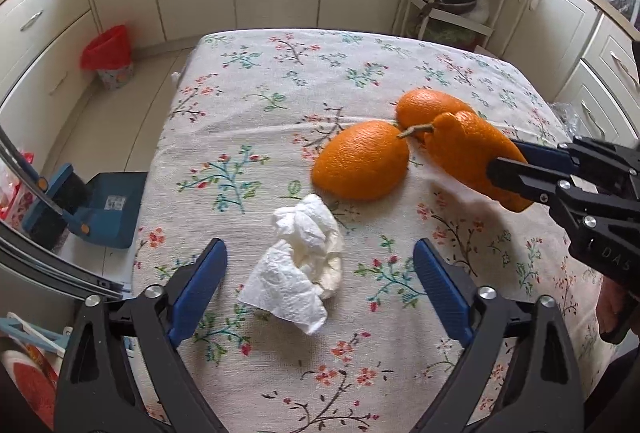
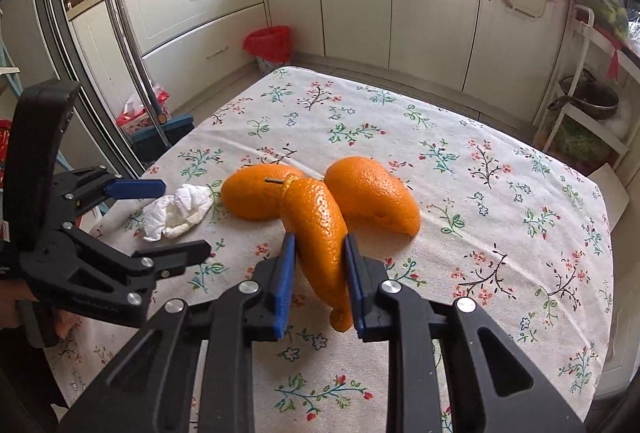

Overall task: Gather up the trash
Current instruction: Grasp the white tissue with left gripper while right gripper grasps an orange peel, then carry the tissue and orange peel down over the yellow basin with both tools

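Right wrist: gripper [image 2: 320,253] clamping orange peel [image 2: 320,233]

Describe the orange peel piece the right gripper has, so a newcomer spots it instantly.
On the floral tablecloth lie three orange peel pieces beside a crumpled tissue. The held peel is the nearest, narrow one, pinched between the right gripper's blue fingers; the other two lie free.

Both tongs are black plastic frames with triangular cut-outs, round silver rivets at the joints and ribbed blue pads on the inner faces. The left tongs [image 1: 318,273] show two blue pads [image 1: 200,289]. The right tongs [image 2: 320,253] carry faint raised lettering on the body, seen from the left wrist view.
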Tool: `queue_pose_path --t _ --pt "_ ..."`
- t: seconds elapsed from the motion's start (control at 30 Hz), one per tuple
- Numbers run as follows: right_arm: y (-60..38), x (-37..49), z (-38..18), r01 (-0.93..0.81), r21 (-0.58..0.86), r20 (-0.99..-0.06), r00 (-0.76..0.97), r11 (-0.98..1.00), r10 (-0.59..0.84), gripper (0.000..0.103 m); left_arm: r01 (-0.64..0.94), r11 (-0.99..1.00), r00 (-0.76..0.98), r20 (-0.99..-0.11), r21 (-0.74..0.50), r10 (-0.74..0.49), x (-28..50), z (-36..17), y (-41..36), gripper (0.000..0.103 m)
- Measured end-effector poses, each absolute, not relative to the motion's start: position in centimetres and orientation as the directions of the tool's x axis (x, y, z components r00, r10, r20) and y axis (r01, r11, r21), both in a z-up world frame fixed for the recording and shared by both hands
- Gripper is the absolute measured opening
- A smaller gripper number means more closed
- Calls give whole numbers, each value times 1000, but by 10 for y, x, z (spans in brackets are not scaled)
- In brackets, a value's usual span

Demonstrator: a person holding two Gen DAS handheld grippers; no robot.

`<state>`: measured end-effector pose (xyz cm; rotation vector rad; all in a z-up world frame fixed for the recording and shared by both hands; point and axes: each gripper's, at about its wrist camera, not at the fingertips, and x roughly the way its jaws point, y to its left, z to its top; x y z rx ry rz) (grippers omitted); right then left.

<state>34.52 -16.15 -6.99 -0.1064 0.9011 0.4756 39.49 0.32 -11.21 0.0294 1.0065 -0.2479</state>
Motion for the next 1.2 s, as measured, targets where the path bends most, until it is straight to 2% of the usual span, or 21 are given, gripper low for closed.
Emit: queue_pose_path --t 0.17,0.23,0.3,0.37,0.6,1.2 --pt "-162 345 -70 -445 112 -776 520 889 358 25 278 957 502 -838 -80 -216 391 -110 -7 66" --pt "-163 344 -69 -445 118 -776 517 888 362 25 299 951 496 -838 -80 -226 388 -109 -10 53" --pt "-163 343 -68 -446 119 -774 518 887 364 25 317 945 486 -842 -81 -235 386 -108 -13 28" --pt "-164 341 -67 -446 122 -773 518 887 366 25 334 939 471 -847 -87 -246 384 -107 -16 19" --pt "-173 331 -58 -432 155 -758 525 889 387 25 371 926 486 -837 -62 -251 368 -98 -22 16" --pt "-189 252 -19 -385 310 -667 564 869 487 25 330 925 579 -734 -186 -354 301 -43 3 16"
